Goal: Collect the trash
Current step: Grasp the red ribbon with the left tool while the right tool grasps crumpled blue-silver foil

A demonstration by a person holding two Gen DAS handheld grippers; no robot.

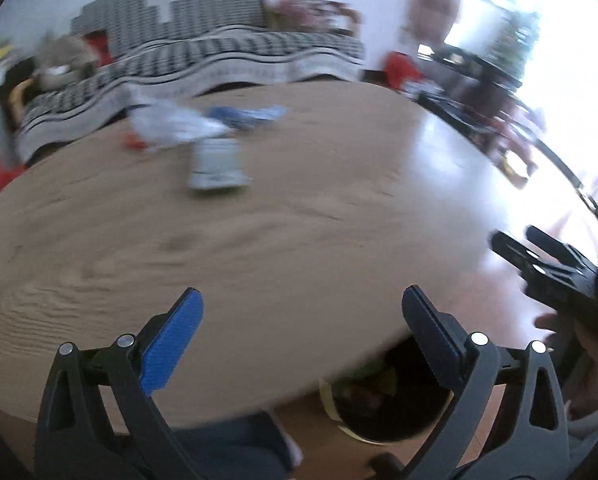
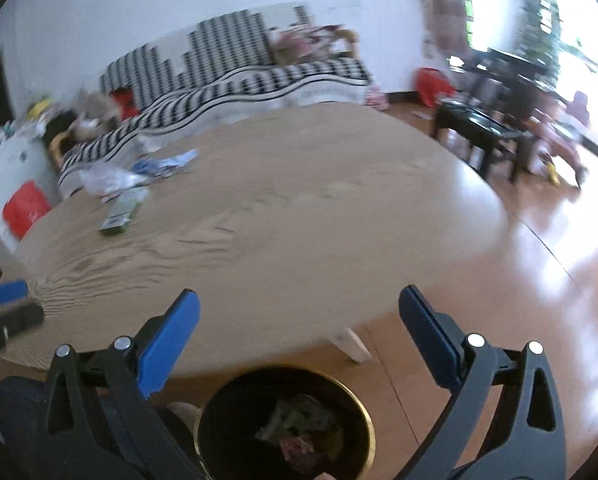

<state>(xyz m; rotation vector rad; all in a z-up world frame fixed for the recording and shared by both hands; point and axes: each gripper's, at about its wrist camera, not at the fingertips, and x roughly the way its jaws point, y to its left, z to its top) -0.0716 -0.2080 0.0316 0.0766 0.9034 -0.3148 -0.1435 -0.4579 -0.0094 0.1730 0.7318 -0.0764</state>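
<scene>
A round wooden table [image 1: 299, 220] [image 2: 299, 200] carries trash at its far left: a crumpled clear plastic bag [image 1: 175, 126] [image 2: 107, 178], a blue-and-white wrapper [image 1: 247, 116] [image 2: 167, 164] and a flat green-grey packet [image 1: 217, 164] [image 2: 123, 210]. A black bin with a gold rim [image 2: 285, 424] [image 1: 375, 408] stands on the floor below the near table edge, with crumpled wrappers inside. My left gripper [image 1: 301, 308] is open and empty above the near table edge. My right gripper [image 2: 299, 308] is open and empty, above the bin. The right gripper's body [image 1: 559, 276] shows at the right of the left wrist view.
A striped black-and-white sofa [image 2: 239, 68] stands behind the table. A dark low table [image 2: 479, 128] and red bags [image 2: 431, 84] are at the right, a white cabinet [image 2: 11, 168] at the left. A white table leg [image 2: 351, 344] stands by the bin. A person's trouser leg [image 1: 235, 440] is below.
</scene>
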